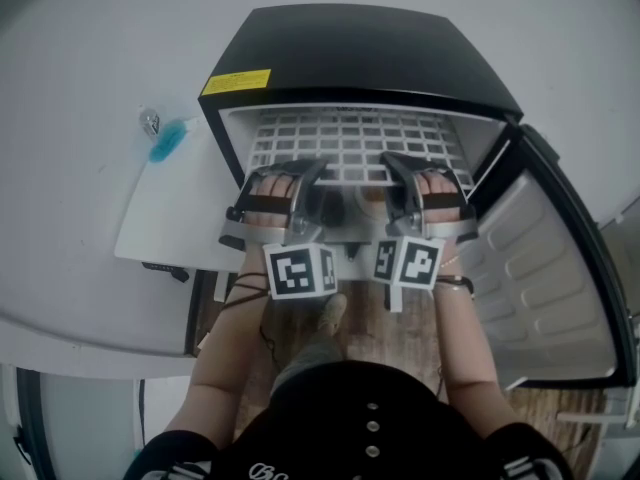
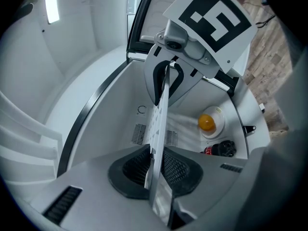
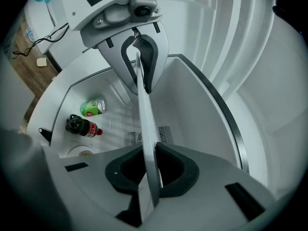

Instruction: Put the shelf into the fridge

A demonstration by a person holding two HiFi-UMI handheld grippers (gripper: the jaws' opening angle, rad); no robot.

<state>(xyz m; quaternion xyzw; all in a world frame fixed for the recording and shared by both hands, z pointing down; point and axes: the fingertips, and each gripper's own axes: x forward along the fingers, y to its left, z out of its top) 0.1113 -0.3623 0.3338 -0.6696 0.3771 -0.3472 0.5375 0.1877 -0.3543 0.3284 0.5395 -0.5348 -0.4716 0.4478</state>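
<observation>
The step in hand is sliding-in: the shelf (image 1: 345, 140) lies level, its back part inside the open fridge (image 1: 370, 53) and its front edge outside; the left gripper (image 1: 298, 173) and right gripper (image 1: 402, 168) sit side by side on that edge, each with narrow jaws clamped on it. The next move probably calls for an even, straight push from both hands, keeping the shelf level so it seats on its supports, and only then letting go. The head view shows the grid from above and the door (image 1: 545, 268) swung right, but nothing underneath; the left gripper view shows an orange (image 2: 207, 122) and a bottle (image 2: 221, 149) on the fridge floor; the right gripper view adds a green can (image 3: 93, 107).
</observation>
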